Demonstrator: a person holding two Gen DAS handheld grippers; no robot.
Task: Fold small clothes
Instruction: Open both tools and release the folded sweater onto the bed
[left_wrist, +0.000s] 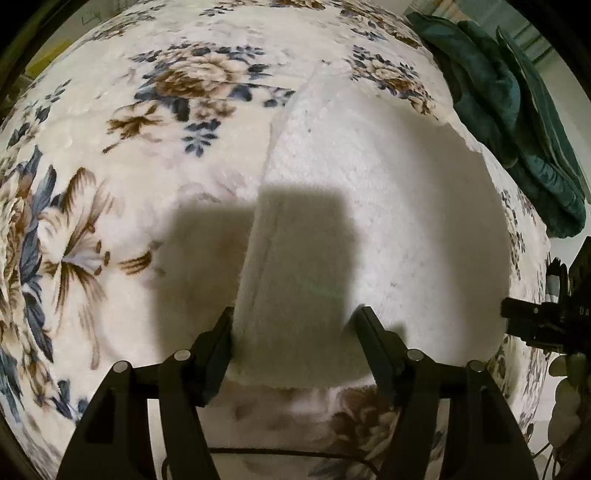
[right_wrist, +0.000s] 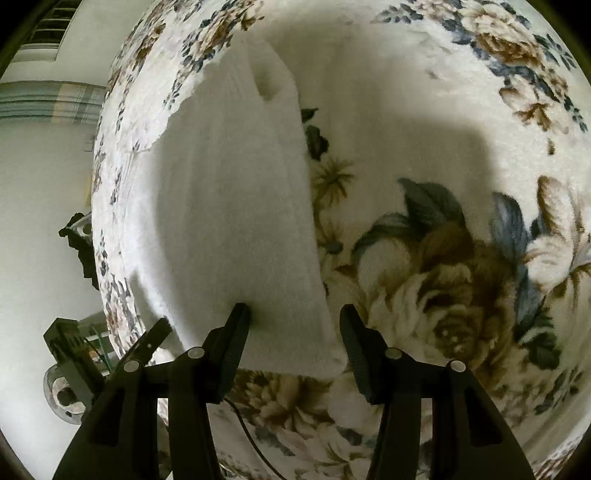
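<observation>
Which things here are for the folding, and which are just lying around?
For the folding:
- white cloth
- left hand-held gripper, open over the cloth's near edge
- right hand-held gripper, open at the cloth's near corner

Just lying around:
- flowered blanket underneath
- green fabric pile at the far side

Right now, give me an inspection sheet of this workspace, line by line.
Surface: floral blanket, plush, covers the whole work area.
Job's things: white cloth lying flat on the blanket, one fold edge visible.
Clutter: green cloth heaped at the blanket's far edge.
Grippers: left gripper open, astride the cloth's near edge; right gripper open over its corner.
Cables: thin black cable below the right gripper.
Surroundings: pale floor.
</observation>
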